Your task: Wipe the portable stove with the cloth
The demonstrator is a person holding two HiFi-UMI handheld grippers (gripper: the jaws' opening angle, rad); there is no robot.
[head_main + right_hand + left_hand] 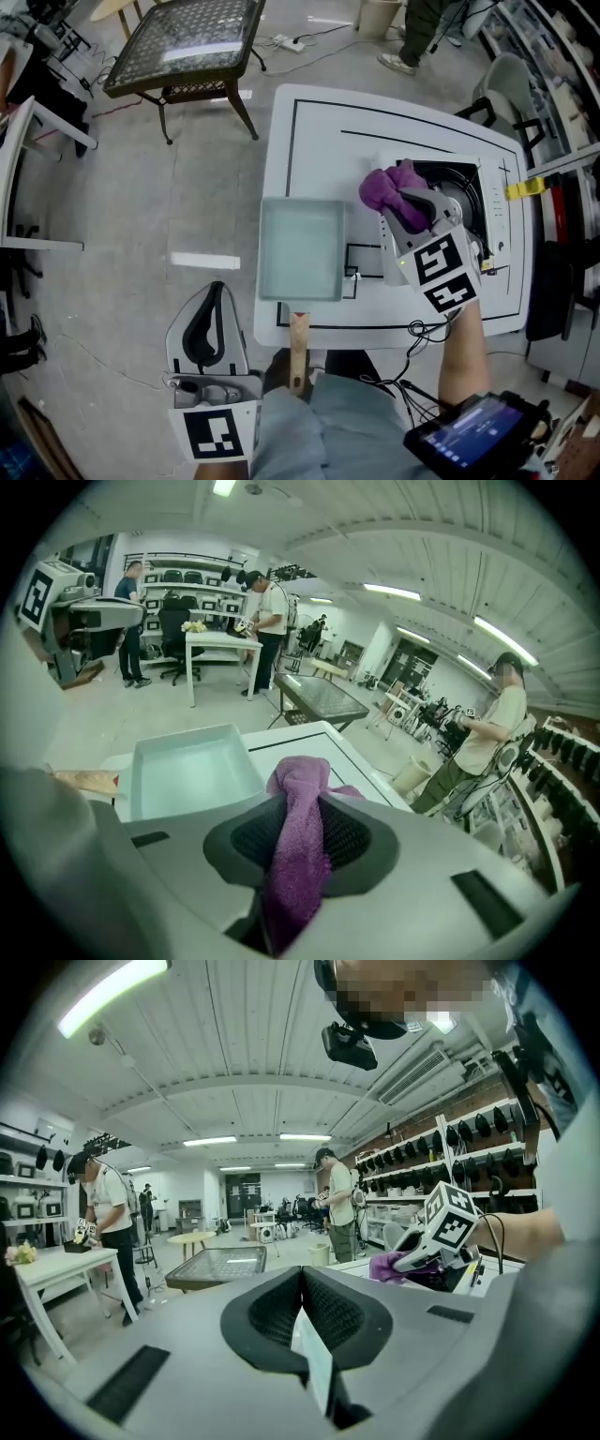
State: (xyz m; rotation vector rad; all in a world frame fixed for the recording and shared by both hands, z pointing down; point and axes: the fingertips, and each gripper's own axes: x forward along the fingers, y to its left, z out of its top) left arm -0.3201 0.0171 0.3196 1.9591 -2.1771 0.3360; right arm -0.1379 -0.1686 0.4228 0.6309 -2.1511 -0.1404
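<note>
Wiping looks under way: right gripper point(405, 204) pinches the purple cloth point(383, 186) at the portable stove point(465, 190); left gripper point(212, 319), jaws together and empty, hangs off the desk point(309, 131). Next move probably calls for sweeping the cloth across the stove.

Pale tray point(300, 248) rests on white table point(314, 169); glass-topped table point(183, 42) stands apart.

The right gripper point(300, 819) has its dark meshed fingers point(251, 838) closed on a purple terry cloth point(300, 778), whose bunched end stands up past the tips. Beyond it, a pale shallow rectangular plastic tray point(187, 771) lies on a white table with black lines point(352, 761). A dark glass-topped metal side table point(319, 697) stands farther off.
</note>
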